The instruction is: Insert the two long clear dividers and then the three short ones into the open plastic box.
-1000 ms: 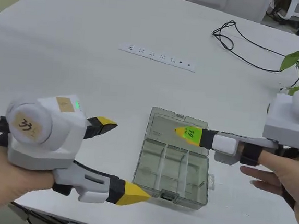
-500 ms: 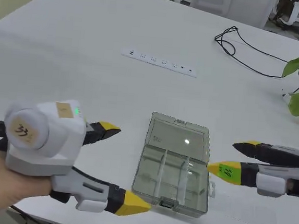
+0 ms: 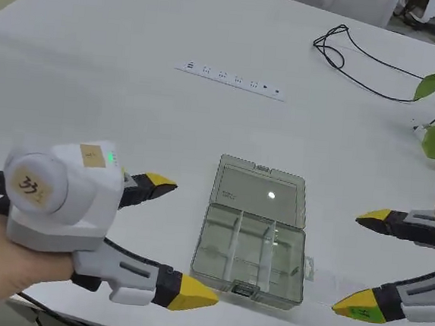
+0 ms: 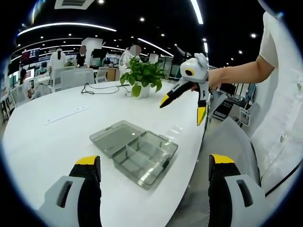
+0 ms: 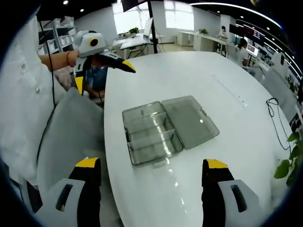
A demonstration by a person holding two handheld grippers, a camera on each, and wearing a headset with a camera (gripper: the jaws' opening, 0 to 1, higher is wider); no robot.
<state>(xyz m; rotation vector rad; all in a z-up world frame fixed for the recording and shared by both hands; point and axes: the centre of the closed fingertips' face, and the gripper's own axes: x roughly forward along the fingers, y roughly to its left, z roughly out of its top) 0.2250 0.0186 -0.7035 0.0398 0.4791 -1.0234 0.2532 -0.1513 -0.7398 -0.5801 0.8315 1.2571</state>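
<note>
Your left gripper [image 3: 186, 240] and right gripper [image 3: 353, 263] flank the open plastic box [image 3: 264, 197], jaws spread wide, both empty. Clear dividers [image 3: 236, 233] stand inside the box, the short ones too faint to count. Insertion looks nearly done, so next check that each sits fully down

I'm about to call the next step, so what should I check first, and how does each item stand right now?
1. Plastic box open, lid laid flat: ok.
2. Left gripper open and holding nothing: ok.
3. Right gripper open and holding nothing: ok.
4. Both grippers apart from the box, one on each side: ok.
5. Long dividers upright in the tray: ok.
6. All three short ones seated: cannot tell, clear plastic blurs together.
</note>
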